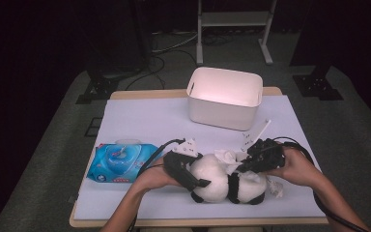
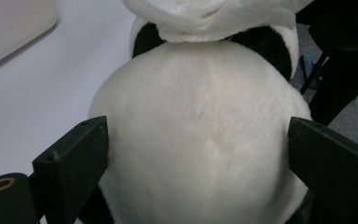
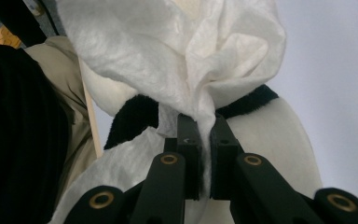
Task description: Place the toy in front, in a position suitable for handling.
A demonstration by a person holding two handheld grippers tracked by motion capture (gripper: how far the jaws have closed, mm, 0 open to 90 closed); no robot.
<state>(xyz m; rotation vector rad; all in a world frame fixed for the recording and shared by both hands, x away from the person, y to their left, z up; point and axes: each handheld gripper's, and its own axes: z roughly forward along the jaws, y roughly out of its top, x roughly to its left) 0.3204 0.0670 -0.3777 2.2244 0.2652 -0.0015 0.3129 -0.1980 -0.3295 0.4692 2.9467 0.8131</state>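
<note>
From above, your left gripper (image 1: 200, 182) clasps the panda toy (image 1: 222, 181) near the table's front edge. In the left gripper view, both jaws press its white belly. In the right gripper view, your right gripper (image 3: 204, 140) pinches a white wipe (image 3: 177, 56).

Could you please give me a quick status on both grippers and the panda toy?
Left gripper clamps plush panda by its body. Right gripper shut on white wipe, against panda. Nothing in the way.
</note>
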